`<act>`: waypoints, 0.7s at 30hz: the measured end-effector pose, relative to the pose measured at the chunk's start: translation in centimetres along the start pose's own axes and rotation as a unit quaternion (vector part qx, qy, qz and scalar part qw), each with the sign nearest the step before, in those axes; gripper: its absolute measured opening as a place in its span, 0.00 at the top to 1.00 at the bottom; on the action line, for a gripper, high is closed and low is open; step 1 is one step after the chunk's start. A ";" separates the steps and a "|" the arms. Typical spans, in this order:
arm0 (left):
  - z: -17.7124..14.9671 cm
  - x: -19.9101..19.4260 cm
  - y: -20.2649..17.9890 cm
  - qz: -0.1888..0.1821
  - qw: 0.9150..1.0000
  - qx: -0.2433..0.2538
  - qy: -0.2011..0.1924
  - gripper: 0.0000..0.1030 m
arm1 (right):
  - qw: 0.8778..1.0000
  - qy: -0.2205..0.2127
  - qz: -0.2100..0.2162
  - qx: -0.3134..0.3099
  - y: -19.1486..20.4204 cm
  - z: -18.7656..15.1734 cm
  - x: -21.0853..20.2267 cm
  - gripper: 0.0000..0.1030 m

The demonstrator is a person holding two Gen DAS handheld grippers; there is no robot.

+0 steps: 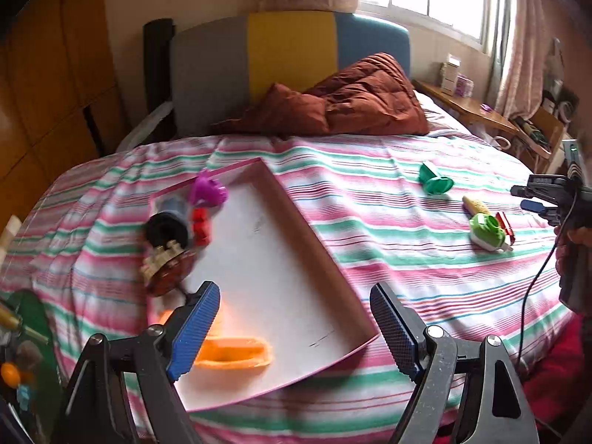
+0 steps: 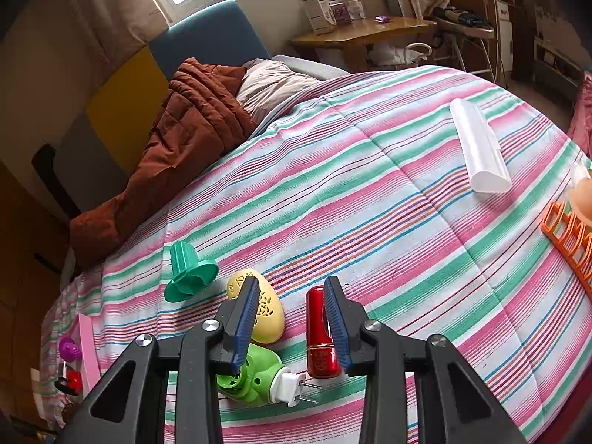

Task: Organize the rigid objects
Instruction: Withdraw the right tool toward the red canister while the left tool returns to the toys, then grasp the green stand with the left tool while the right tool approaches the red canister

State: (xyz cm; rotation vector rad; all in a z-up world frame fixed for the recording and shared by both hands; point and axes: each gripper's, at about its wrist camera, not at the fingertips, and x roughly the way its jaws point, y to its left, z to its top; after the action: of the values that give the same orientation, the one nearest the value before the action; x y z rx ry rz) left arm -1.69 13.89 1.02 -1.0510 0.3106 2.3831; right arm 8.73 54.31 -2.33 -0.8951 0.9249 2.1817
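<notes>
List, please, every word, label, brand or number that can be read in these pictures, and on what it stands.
None can be read.
white box on the wooden desk: print too small to read.
purple box beside it: label too blurred to read.
red cylinder: gold emblem, no legible letters.

Left gripper [image 1: 292,327] jaws wide apart, right gripper [image 2: 292,323] jaws narrower, both empty

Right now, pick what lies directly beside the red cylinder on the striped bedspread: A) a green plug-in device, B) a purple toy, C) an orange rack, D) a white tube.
A: the green plug-in device lies just left of the red cylinder.
</notes>
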 end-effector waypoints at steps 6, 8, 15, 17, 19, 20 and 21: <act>1.8 2.1 -3.6 -0.040 0.999 0.020 0.013 0.18 | 0.999 0.012 0.000 0.030 -1.0 0.4 0.3 0.65; 2.2 2.9 -4.8 -0.047 0.998 0.028 0.020 0.18 | 0.999 0.015 0.002 0.044 -1.4 0.4 0.3 0.65; 5.0 6.8 -8.2 -0.094 0.994 0.025 0.052 0.19 | 0.996 0.020 0.017 0.085 -2.6 0.5 -0.1 0.65; 6.3 8.3 -9.3 -0.102 0.993 0.020 0.063 0.19 | 0.996 0.021 0.023 0.088 -2.6 0.6 -0.2 0.65; 7.6 9.6 -10.4 -0.114 0.991 0.015 0.071 0.20 | 0.996 0.022 0.027 0.087 -2.5 0.6 -0.3 0.65; 8.3 10.2 -10.9 -0.120 0.990 0.014 0.071 0.20 | 0.996 0.023 0.029 0.086 -2.4 0.6 -0.3 0.65; 9.0 10.9 -11.6 -0.122 0.990 0.015 0.070 0.20 | 0.995 0.025 0.033 0.087 -2.4 0.6 -0.3 0.65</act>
State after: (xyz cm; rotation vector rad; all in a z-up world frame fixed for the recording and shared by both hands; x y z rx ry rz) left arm -7.22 31.17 -0.96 -1.1746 0.2505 2.0880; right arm 10.43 56.08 -2.63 -0.8493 1.1631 2.1037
